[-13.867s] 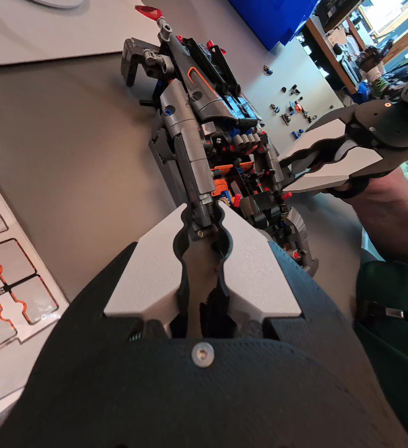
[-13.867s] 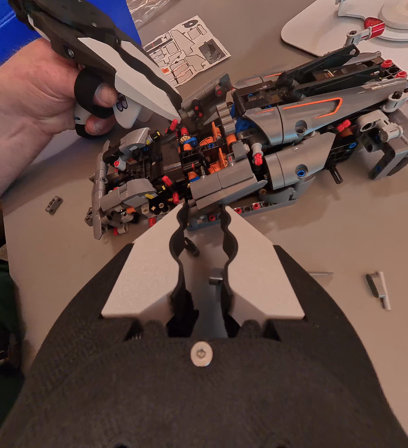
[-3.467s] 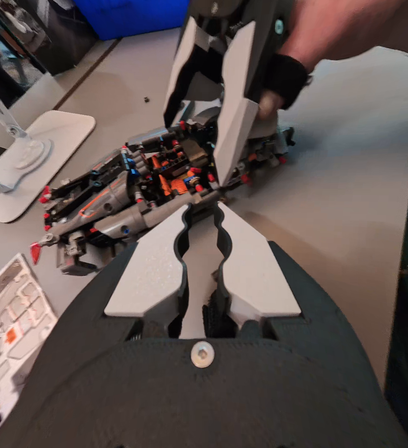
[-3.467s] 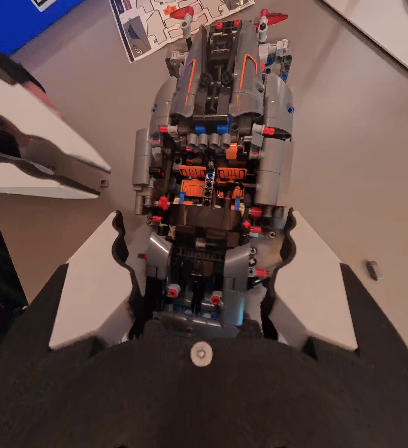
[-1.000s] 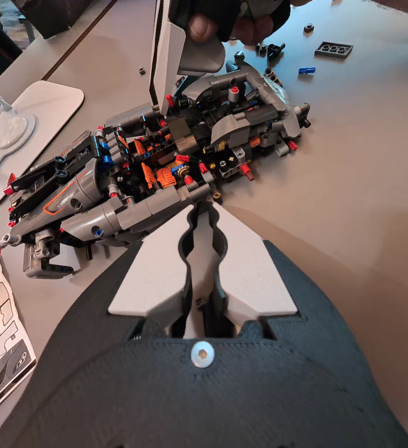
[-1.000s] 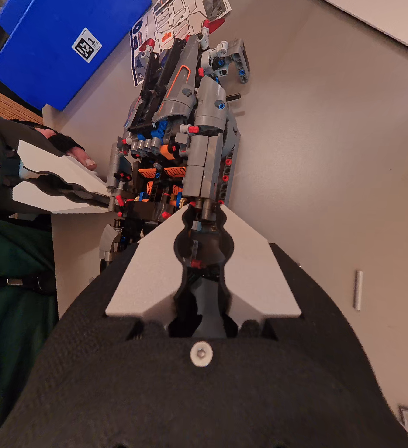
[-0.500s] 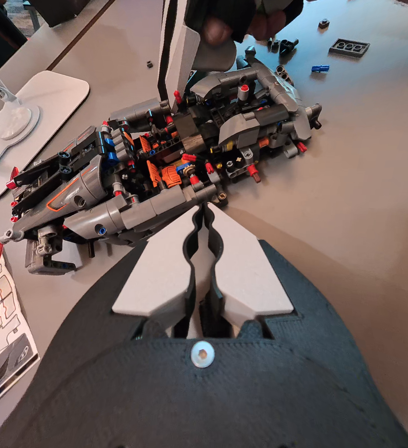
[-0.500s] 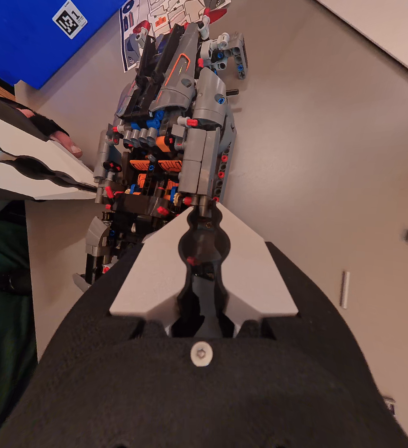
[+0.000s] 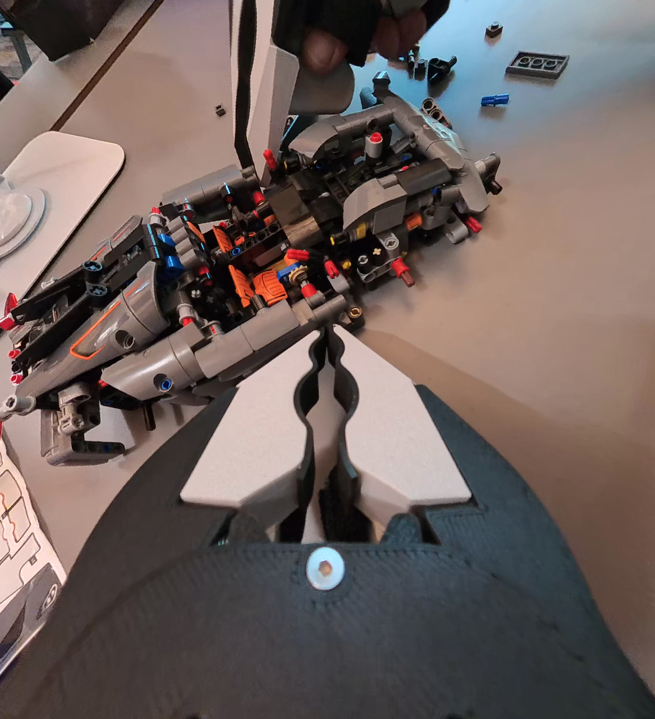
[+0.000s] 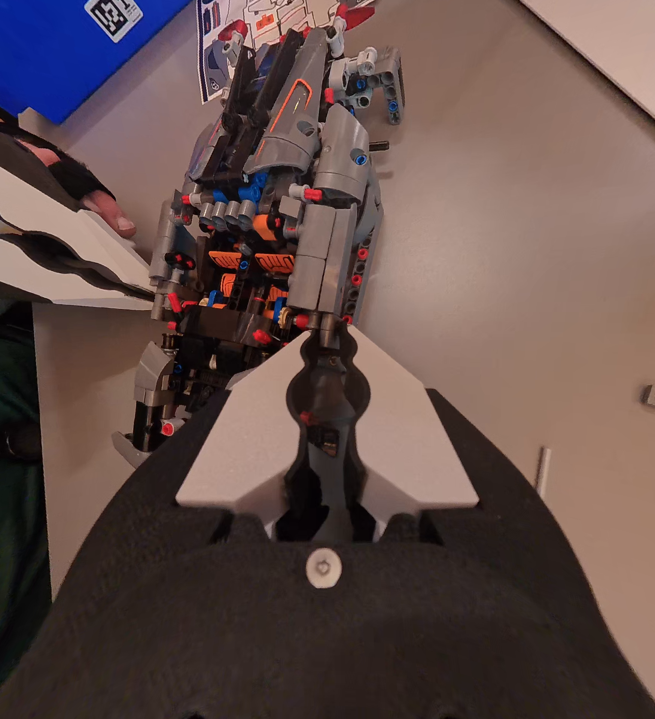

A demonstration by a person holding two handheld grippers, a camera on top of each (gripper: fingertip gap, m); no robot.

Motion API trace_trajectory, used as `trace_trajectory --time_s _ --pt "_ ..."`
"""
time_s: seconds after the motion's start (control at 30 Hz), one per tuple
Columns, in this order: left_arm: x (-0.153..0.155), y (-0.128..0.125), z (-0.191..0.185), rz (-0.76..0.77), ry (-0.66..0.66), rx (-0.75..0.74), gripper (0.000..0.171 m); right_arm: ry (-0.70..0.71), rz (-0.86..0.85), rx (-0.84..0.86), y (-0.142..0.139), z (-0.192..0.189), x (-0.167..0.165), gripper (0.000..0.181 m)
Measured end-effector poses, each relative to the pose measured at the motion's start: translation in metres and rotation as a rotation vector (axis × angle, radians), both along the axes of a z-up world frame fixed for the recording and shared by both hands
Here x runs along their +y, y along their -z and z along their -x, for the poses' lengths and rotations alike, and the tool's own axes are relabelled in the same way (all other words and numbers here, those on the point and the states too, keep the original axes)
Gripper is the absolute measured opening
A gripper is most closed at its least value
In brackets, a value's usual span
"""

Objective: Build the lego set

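Lego model (image 9: 240,272), a long grey, black and orange vehicle build, is lying on the grey table (image 9: 551,350), stretching away diagonally from the left gripper (image 9: 329,330) in the left wrist view. That gripper's tips are sitting just beside the near grey side panel of the model, close to a tan pin end; contact cannot be confirmed. Its fingers are drawn together at the tips with nothing between them. In the right wrist view the model (image 10: 279,194) is running straight ahead of the right gripper (image 10: 328,334), nose pointing away toward a sticker sheet (image 10: 240,23) and a blue bin (image 10: 46,50). The right gripper is clamping a dark grey part on the model's side edge, with the part filling the scalloped gap between the fingers. From the left wrist view the right gripper (image 9: 258,171) is coming down onto the far side of the model, a person's hand (image 9: 357,35) wrapping its handle. Loose pieces are lying beyond the model: a dark grey plate (image 9: 538,64), a blue pin (image 9: 495,100) and small black connectors (image 9: 435,68). A white stand base (image 9: 26,218) is resting to the left.
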State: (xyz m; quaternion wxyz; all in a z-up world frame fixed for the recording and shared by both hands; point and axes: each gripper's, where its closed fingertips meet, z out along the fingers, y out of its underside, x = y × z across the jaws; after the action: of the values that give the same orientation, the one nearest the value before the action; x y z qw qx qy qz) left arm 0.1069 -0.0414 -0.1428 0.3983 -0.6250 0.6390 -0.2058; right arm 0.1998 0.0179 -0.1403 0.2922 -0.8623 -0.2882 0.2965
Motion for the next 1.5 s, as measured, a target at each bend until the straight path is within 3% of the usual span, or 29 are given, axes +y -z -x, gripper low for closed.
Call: trace_trajectory --time_s 0.47,1.5 --pt "0.0001 0.0001 0.0004 0.005 0.071 0.026 0.0 -0.072 -0.039 -0.08 0.0007 0.0008 -0.0012 0.008" --pt "0.0015 0.0007 -0.0002 0.146 0.151 0.193 0.0 -0.083 -0.086 -0.155 0.0017 0.0007 0.0016 0.007"
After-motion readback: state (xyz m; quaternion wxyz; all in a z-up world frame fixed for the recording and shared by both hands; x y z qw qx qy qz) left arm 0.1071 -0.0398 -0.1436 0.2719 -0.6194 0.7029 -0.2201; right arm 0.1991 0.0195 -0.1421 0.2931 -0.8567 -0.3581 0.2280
